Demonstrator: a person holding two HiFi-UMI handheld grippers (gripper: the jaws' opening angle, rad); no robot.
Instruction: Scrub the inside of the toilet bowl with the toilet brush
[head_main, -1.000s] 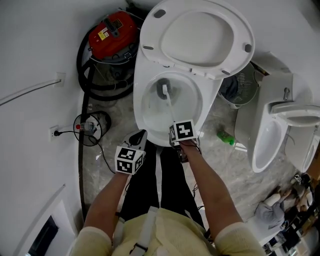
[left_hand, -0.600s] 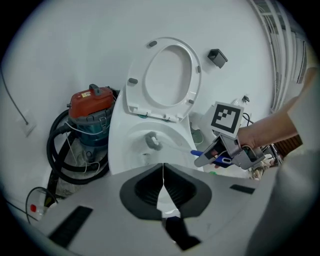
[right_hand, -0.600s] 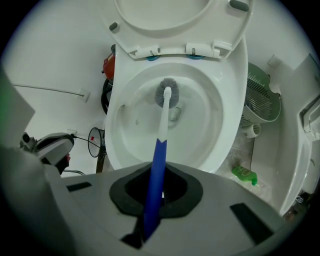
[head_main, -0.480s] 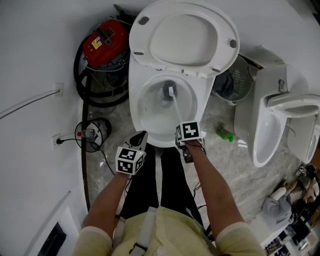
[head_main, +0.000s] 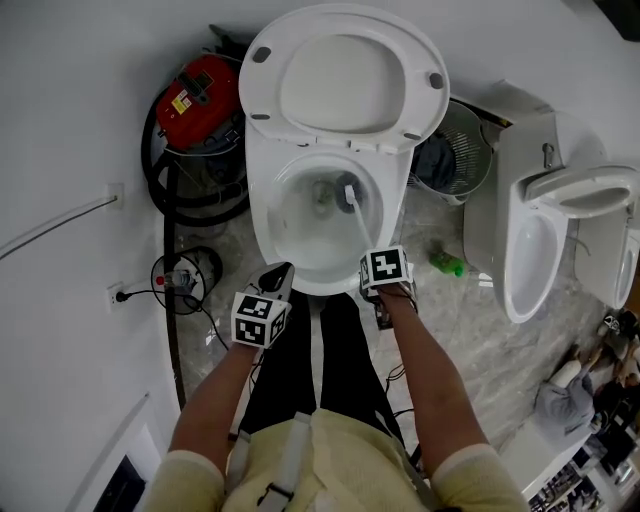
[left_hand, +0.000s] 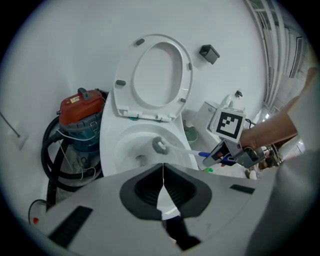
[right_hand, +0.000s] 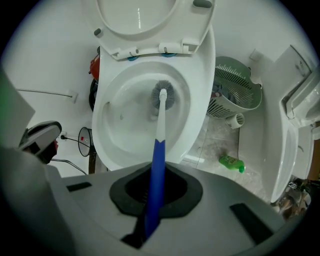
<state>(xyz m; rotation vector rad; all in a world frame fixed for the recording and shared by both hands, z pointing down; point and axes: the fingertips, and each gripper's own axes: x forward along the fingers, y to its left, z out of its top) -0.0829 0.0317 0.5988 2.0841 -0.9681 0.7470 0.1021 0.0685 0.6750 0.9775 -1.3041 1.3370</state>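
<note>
Blue-handled toilet brush (right_hand: 160, 125), gripped tight by right gripper (right_hand: 155, 192) fingers, reaches into the toilet bowl (right_hand: 117, 135); left gripper (left_hand: 162, 172) fingers sit together, empty.

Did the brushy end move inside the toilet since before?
Yes. The toilet brush swung right: its head was left of the middle of the toilet bowl before, and now sits right of it.

Washroom: open toilet (head_main: 262, 215), second toilet (head_main: 525, 260) beside it, marbled floor (head_main: 480, 350), red vacuum (head_main: 200, 90).

toilet bowl (head_main: 262, 235): glossy ceramic | toilet brush (right_hand: 159, 135): smooth plastic | floor (head_main: 470, 330): polished marble
</note>
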